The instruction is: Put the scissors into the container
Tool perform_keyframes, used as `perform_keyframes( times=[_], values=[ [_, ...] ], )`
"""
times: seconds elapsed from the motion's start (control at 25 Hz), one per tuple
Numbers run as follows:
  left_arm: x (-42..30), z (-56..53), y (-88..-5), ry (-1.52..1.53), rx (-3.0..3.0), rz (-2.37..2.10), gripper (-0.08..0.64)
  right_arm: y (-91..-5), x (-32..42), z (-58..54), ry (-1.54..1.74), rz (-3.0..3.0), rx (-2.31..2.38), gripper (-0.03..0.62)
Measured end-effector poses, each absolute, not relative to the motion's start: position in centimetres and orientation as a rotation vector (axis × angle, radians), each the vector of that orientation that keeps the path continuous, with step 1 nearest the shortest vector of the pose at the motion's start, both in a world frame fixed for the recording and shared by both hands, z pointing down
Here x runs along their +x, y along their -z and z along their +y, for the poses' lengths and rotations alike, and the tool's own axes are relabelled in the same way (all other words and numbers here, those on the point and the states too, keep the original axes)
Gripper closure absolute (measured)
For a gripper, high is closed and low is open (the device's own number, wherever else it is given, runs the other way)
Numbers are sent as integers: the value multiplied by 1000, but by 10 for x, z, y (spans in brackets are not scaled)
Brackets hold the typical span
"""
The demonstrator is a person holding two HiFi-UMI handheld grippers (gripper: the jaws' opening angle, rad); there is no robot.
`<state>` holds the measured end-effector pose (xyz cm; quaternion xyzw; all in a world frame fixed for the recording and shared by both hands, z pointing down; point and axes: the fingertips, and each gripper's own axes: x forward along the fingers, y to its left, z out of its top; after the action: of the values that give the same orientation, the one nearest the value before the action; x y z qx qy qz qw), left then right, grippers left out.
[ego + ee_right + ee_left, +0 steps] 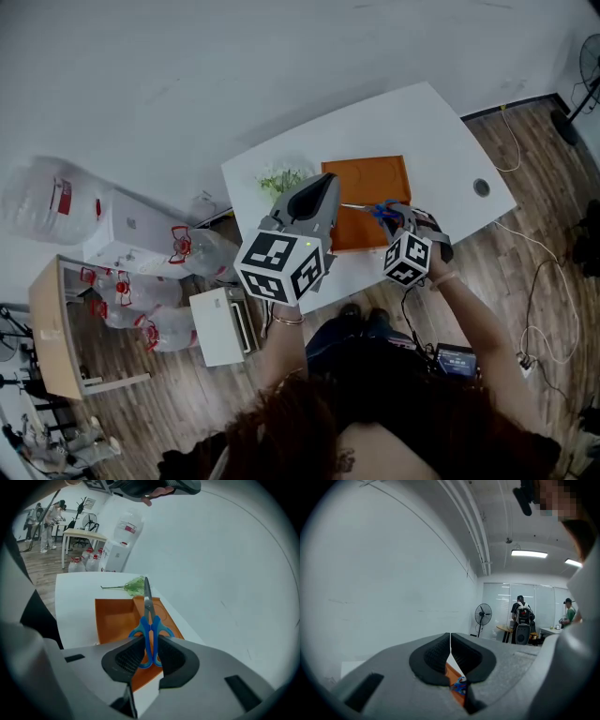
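Scissors (149, 632) with blue handles and steel blades are clamped by the handles in my right gripper (150, 645). Their blades point away, over the orange container (115, 618). In the head view that container (370, 183) lies on the white table (441, 141), and the right gripper (397, 217) holds the scissors (379, 209) above its near right edge. My left gripper (322, 187) hovers high over the container's left edge, shut with nothing in it. In the left gripper view its pads meet at the tips of the left gripper (450, 638), and below them show a strip of the container (453, 671) and the scissors (461, 685).
A green plant sprig (279, 180) lies on the table left of the container. A cable hole (481, 187) sits near the table's right end. Water bottles (141, 295), a white cabinet (223, 325) and a wooden shelf (52, 328) stand on the floor at left. Cables (548, 281) trail at right.
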<state>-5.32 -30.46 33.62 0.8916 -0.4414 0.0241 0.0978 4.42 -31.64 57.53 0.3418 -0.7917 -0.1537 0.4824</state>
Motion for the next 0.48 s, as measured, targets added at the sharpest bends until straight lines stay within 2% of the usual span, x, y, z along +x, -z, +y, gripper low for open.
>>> perform_keyframes(
  times=[0.48],
  values=[
    [-60, -310, -340, -91, 2628, -1322, 540, -630, 37, -317, 366, -1853, 616, 512]
  ],
)
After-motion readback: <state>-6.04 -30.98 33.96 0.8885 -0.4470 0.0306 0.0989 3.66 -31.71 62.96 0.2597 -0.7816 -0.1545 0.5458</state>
